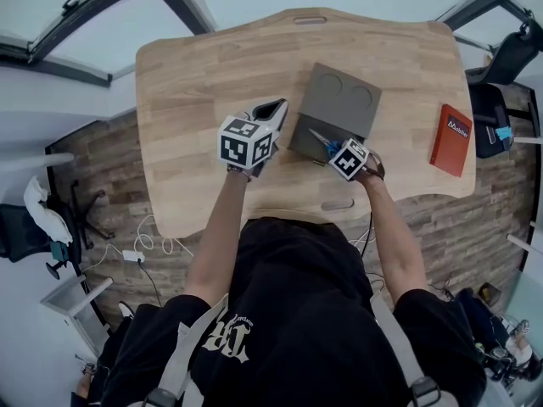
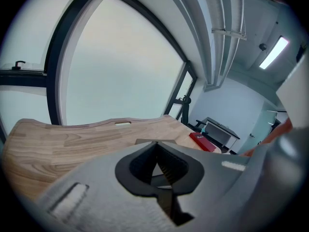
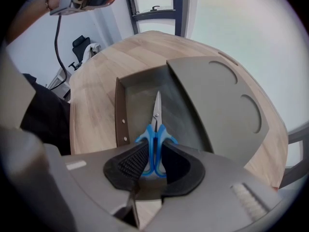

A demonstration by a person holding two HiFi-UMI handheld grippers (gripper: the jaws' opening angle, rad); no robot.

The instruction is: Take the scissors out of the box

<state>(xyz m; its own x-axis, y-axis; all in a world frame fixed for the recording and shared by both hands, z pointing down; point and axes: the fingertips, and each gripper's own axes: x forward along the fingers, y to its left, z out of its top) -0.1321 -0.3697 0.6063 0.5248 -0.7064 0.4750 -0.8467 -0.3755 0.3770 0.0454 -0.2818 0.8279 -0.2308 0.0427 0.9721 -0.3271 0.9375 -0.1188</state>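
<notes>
A person stands at a light wooden desk [image 1: 195, 91] with a hand-held gripper in each hand. The right hand-held gripper [image 3: 154, 150] points steeply down into the open near end of a grey box [image 3: 137, 93] and is closed on the scissors [image 3: 155, 129]. Their blue handle loops sit between its ribbed pads [image 3: 137, 159], which press on both sides, while the steel blades point away along the box floor. The scissors are still inside the box, lying near its left wall. A grey lid [image 3: 222, 100] with two round recesses covers the far part of the box and slopes over the right side of the opening. From the head view, the right hand-held gripper [image 1: 337, 148] is at the near edge of the box [image 1: 299, 142], with the scissors [image 1: 322, 140] just beyond it. The left hand-held gripper [image 1: 281, 103] hovers just left of the box, its jaws closed tip to tip with nothing between them. A red book [image 1: 450, 139] lies well apart, near the desk's right edge.
</notes>
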